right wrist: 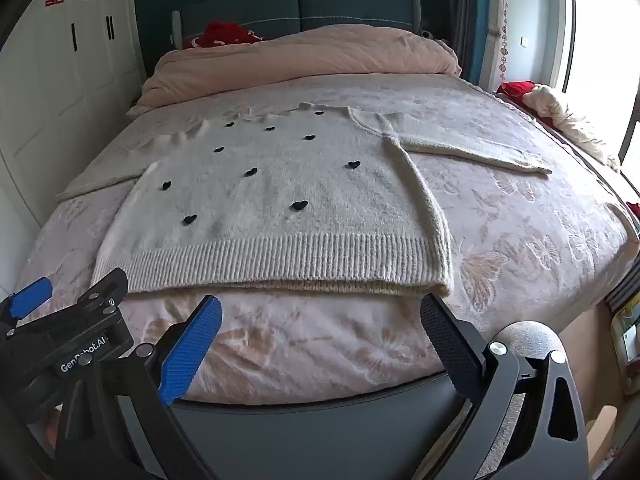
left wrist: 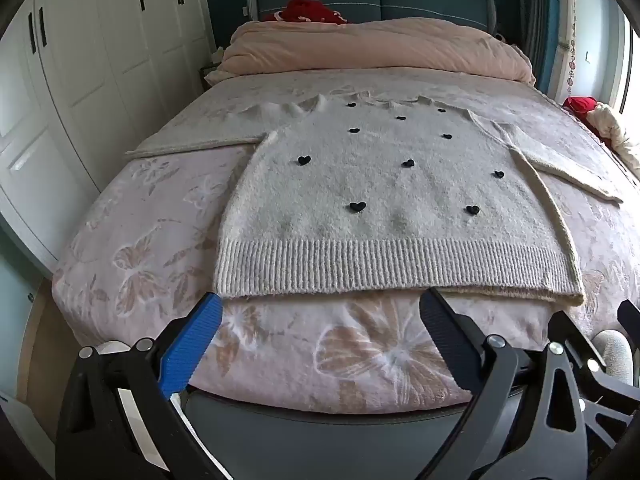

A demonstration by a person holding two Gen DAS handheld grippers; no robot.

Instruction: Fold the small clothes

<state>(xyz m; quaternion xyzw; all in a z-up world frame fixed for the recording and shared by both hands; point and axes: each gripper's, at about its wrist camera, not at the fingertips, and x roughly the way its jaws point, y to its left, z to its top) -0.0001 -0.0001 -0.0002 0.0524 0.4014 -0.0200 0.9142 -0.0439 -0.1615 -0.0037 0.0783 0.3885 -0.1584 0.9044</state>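
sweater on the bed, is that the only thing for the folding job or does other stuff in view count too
For the job:
- cream sweater with black hearts, spread flat
- left gripper, fingers open, empty
- right gripper, fingers open, empty

Just lying about:
- pink duvet rolled at the headboard
- red cloth behind it
- red and cream bundle by the window

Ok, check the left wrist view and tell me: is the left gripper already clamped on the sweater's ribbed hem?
No, the left gripper stands wide open just short of the sweater, with only the bedspread between its fingers.
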